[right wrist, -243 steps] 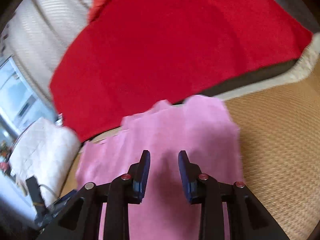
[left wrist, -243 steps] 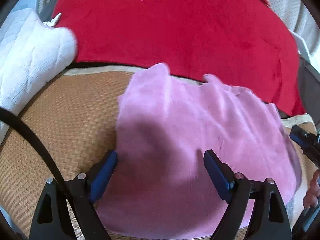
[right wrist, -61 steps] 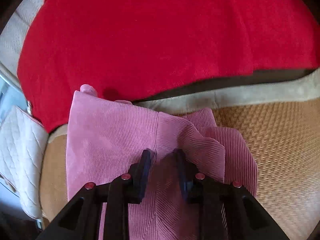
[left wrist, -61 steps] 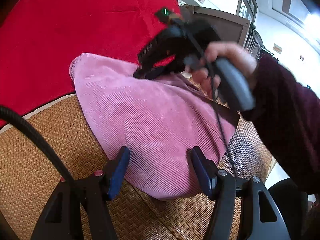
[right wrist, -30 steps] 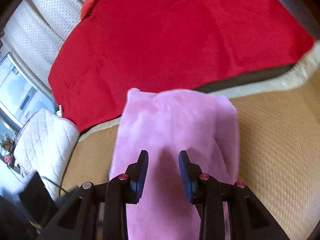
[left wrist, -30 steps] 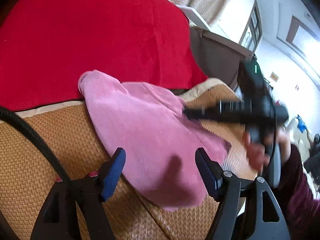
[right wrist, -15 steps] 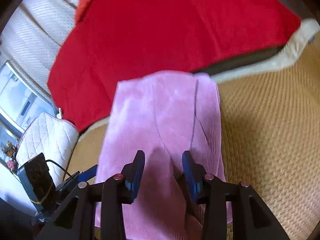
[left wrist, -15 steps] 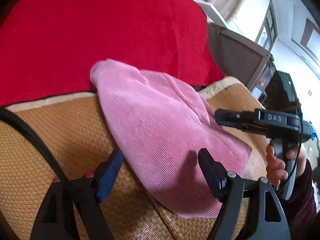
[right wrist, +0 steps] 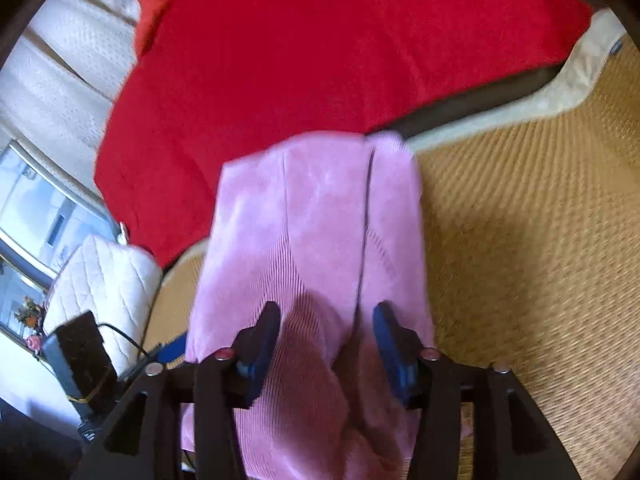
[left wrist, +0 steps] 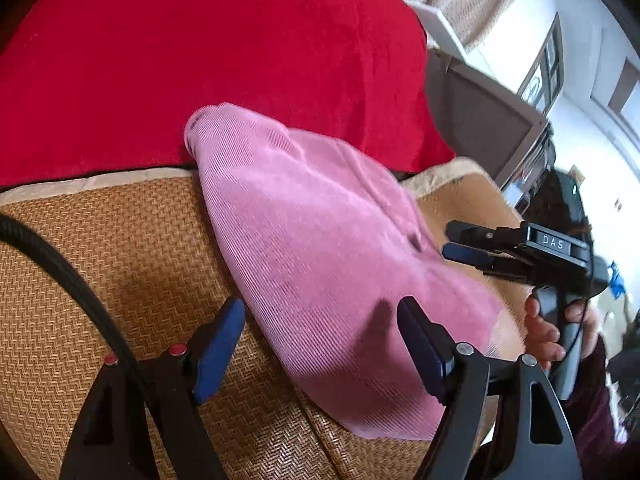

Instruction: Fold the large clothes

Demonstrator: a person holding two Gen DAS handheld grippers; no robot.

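Observation:
A pink ribbed garment lies folded in a long strip on a woven tan mat. It also shows in the right wrist view, with two lengthwise fold lines. My left gripper is open, its blue-padded fingers straddling the garment's near edge without holding it. My right gripper is open over the garment's near end; cloth lies between and under its fingers. In the left wrist view the right gripper is at the garment's right edge, held by a hand.
A red blanket covers the sofa back behind the mat; it also shows in the right wrist view. A white quilted cushion lies at the left. A black cable crosses the left view. Bare mat lies right of the garment.
The right gripper has opened wider over the garment's near end and drawn back to its right edge. The left gripper stayed open, shifting slightly closer to the garment.

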